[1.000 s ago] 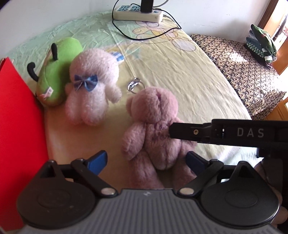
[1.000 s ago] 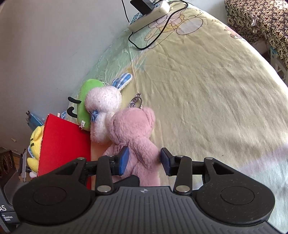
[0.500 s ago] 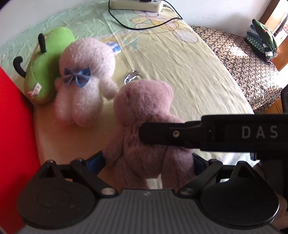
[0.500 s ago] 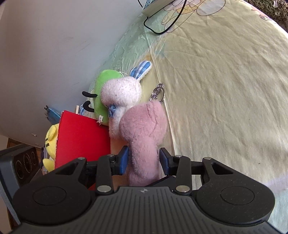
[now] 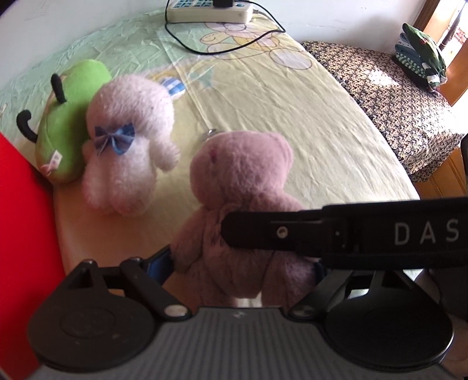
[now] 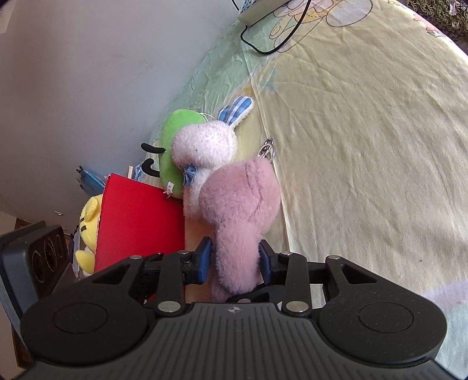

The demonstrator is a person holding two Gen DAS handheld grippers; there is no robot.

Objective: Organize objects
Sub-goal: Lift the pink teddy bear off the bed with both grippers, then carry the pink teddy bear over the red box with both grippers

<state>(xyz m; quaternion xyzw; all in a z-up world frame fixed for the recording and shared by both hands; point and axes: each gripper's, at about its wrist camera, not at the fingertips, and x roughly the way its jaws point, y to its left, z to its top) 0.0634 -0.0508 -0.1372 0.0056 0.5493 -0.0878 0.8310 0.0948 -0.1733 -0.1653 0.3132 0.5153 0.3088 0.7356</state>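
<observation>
Since a second ago, both pairs of fingers have been closing in on the pink bear [image 5: 242, 204], which now fills more of each view, and the power strip [image 5: 209, 10] has slid toward the top edge of the left view. On the right gripper [image 6: 235, 261], the blue pads press into the bear's fur from both sides, so it is clamped on the toy's lower body. The left gripper [image 5: 241, 264] straddles the bear lower down: its left pad [image 5: 159, 263] touches the bear's arm, while the far pad is mostly hidden behind the fur and the right gripper's black bar, so I cannot tell whether it truly grips.

Beyond the left fingers, to their left, a white bunny [image 5: 128, 143] with a blue bow leans against a green plush [image 5: 68, 122] on the yellow bed sheet [image 5: 307, 122]. A red box [image 6: 140, 222] stands left of the right fingers, with a yellow toy [image 6: 87, 216] behind it. A key ring [image 6: 267, 150] shows just past the bear's head.
</observation>
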